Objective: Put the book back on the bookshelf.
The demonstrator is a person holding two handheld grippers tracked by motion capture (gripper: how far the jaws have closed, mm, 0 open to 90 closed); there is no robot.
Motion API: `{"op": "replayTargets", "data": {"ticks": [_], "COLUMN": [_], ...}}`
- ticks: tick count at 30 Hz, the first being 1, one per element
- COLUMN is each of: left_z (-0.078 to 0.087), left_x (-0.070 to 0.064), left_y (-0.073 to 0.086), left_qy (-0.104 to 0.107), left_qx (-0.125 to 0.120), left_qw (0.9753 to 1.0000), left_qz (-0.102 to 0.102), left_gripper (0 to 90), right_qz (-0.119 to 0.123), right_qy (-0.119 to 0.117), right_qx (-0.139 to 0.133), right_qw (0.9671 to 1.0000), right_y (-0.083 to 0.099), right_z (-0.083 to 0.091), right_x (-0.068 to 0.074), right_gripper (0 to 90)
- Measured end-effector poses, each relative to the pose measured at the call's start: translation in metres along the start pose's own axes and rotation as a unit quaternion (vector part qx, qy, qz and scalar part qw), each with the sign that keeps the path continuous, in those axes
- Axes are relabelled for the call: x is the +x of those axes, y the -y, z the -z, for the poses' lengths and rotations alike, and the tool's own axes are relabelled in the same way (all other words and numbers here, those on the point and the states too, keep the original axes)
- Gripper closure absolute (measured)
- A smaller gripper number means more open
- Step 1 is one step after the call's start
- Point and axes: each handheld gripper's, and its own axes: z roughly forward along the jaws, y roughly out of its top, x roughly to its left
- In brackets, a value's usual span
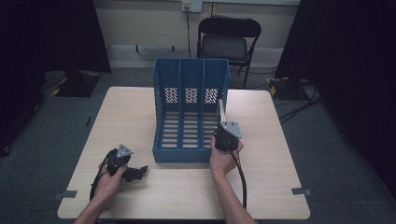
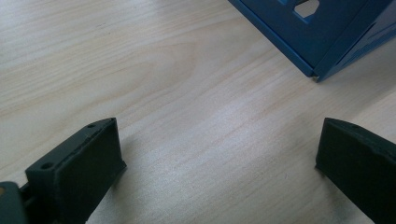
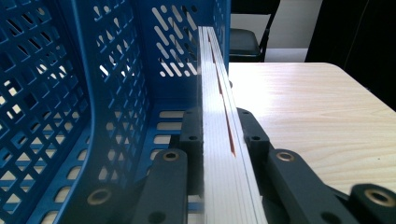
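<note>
Right gripper [image 3: 217,135] is clamped on a thin book [image 3: 219,93], held upright on edge at the front of the rack's [image 1: 189,79] right slot, jaws flat on both covers. Book should be kept parallel to the dividers and slid straight back, low, so the slot's right wall isn't clipped. Right hand [image 1: 224,156] is held at the rack front, forearm running straight in. Left gripper [image 2: 215,163] is held wide, empty, low over the table [image 2: 140,70].

The blue file rack [image 1: 190,109] stood mid-table, its dividers and right wall narrowing each slot; the book [image 3: 219,140] clamped in the right gripper [image 1: 227,132] hung at the rightmost slot. Bare table [image 1: 130,116] lay open around the wide-spread left gripper [image 2: 219,158].
</note>
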Motion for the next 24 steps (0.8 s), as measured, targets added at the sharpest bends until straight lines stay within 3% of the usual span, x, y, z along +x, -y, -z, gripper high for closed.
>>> {"op": "replayTargets", "data": {"ticks": [3, 24], "left_z": [-0.0001, -0.0001], "left_x": [-0.0001, -0.0006], "left_y": [0.0, 0.0003], "left_qy": [0.0, -0.001], "left_qx": [0.0, -0.001], "left_qw": [1.0, 1.0], "left_qz": [0.001, 0.001], "left_gripper": [0.0, 0.0], "right_qz": [0.003, 0.014], "right_qy": [0.009, 0.002], "right_qx": [-0.001, 0.008], "right_qw": [1.0, 0.9999], "right_y": [0.0004, -0.003], "right_z": [0.0001, -0.0018], "right_x": [0.0021, 0.0005], "right_gripper": [75.7, 70.8]}}
